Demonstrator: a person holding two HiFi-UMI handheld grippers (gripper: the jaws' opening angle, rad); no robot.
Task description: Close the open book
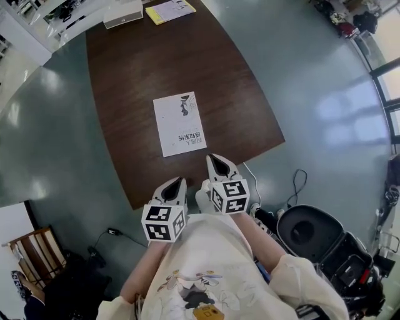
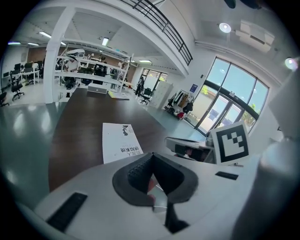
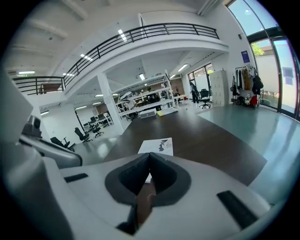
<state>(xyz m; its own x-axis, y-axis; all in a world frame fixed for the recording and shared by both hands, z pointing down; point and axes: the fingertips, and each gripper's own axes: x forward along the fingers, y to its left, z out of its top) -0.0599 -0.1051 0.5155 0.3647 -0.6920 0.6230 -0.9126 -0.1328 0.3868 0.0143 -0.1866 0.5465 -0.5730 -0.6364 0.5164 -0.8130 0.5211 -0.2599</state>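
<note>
A white book (image 1: 180, 123) lies flat and closed on the dark brown table (image 1: 144, 69), cover up with black print on it. It also shows in the left gripper view as the book (image 2: 120, 140) and in the right gripper view as the book (image 3: 157, 146). Both grippers hang near the person's body, short of the table's near edge and apart from the book. My left gripper (image 1: 177, 181) is shut and holds nothing, its jaws meeting at the left gripper's tip (image 2: 151, 157). My right gripper (image 1: 215, 159) is also shut and empty, the right gripper (image 3: 149, 154) pointing toward the book.
At the table's far end lie a yellow booklet (image 1: 170, 10) and a white box (image 1: 123, 14). On the floor to the right stand a black round-holed case (image 1: 306, 232) and a loose cable (image 1: 297, 184). A wooden chair (image 1: 31, 253) stands at lower left.
</note>
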